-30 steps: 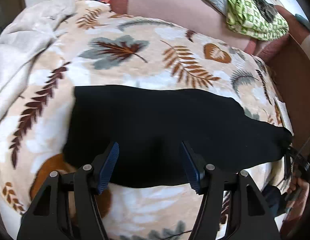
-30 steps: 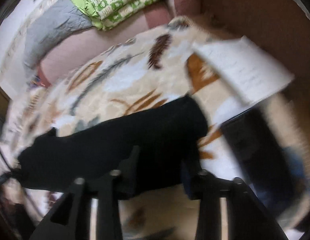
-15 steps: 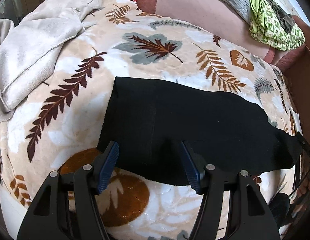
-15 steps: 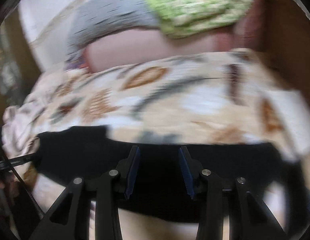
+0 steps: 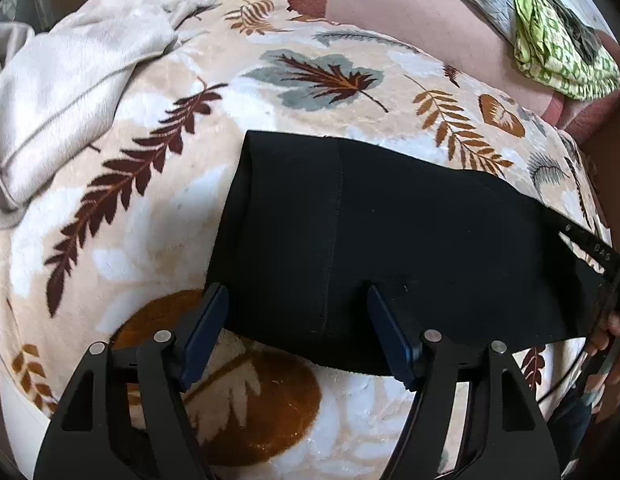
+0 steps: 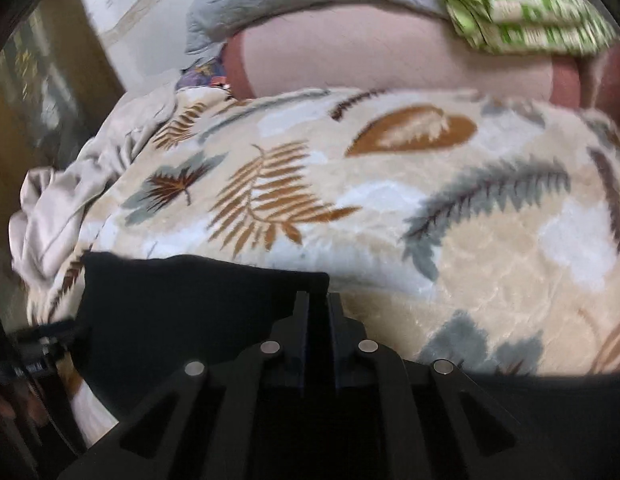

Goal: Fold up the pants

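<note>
Black pants (image 5: 390, 232) lie flat in a long strip across a leaf-print blanket (image 5: 158, 208). My left gripper (image 5: 296, 292) hovers over the near edge of their left end. Its jaws are opening and the blue pads do not press the cloth beneath them. In the right wrist view my right gripper (image 6: 318, 300) is shut, with the black pants (image 6: 182, 304) bunched at its fingertips, at the pants' right end. The same gripper (image 5: 590, 240) shows at the right edge of the left wrist view, with a person's hand (image 5: 614, 332) on it.
A crumpled beige cloth (image 5: 70, 84) lies on the blanket at the far left. A pink bolster (image 5: 410, 20) runs along the back, with grey bedding and a green patterned cloth (image 5: 562, 52) on it. The bed's near edge is just below the left gripper.
My right gripper has swept sideways along the pants and its jaws have closed. My left gripper has come closer to the pants' left end and its jaws stand a little wider.
</note>
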